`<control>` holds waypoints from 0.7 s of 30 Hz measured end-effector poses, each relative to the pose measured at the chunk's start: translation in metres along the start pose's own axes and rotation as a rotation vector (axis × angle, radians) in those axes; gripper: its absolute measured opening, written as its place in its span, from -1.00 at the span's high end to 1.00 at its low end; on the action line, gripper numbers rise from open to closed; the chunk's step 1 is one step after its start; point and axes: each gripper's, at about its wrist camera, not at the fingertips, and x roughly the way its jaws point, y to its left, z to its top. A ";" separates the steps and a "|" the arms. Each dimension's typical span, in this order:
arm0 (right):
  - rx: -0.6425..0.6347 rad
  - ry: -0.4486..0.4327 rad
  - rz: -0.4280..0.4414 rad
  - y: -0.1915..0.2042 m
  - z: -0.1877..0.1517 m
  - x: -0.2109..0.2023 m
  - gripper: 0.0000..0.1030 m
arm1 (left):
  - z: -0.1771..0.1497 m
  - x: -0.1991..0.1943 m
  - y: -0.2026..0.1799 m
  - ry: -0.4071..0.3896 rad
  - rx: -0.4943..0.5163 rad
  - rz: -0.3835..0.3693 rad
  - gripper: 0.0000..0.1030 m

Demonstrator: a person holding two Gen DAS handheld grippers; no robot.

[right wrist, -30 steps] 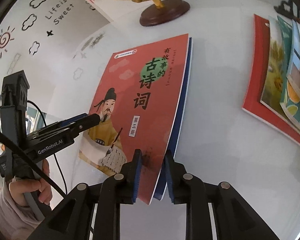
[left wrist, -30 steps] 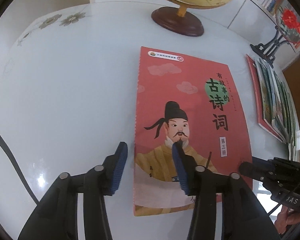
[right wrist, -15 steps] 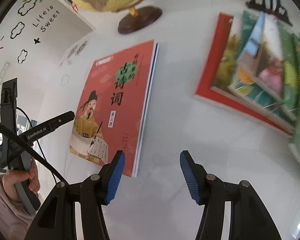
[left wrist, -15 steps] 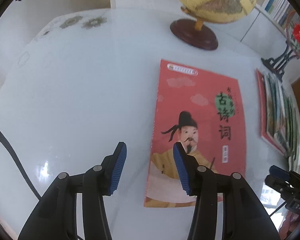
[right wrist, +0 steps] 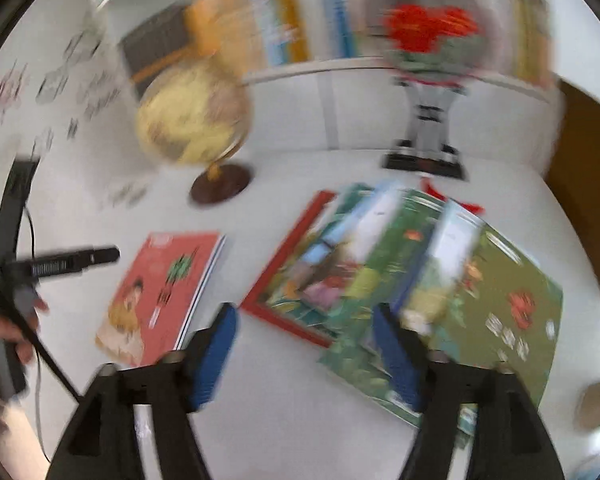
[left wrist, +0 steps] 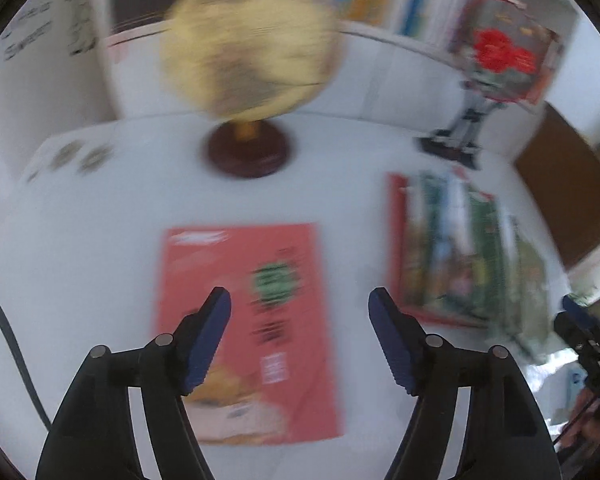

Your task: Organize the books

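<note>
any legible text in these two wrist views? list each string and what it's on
None can be read for certain; both views are motion-blurred.
Red book cover: dark title characters beside a green disc, blurred.
Wall lettering: black decal words, smeared.
Left gripper body, seen from the right wrist: pale print, too small.
Top green picture book: white characters, blurred.
Shelf books: spines unreadable.

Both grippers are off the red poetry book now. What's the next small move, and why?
Probably bring the right gripper down onto the top book of the fanned pile. The red poetry book lies flat and apart on the white table, both grippers' jaws have just been opening with nothing between them, and the pile sits loose ahead of the right gripper.
</note>
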 end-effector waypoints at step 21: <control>0.452 0.127 -0.381 -0.179 -0.048 0.023 -0.61 | -0.027 0.119 -0.275 0.291 0.414 -0.338 -0.36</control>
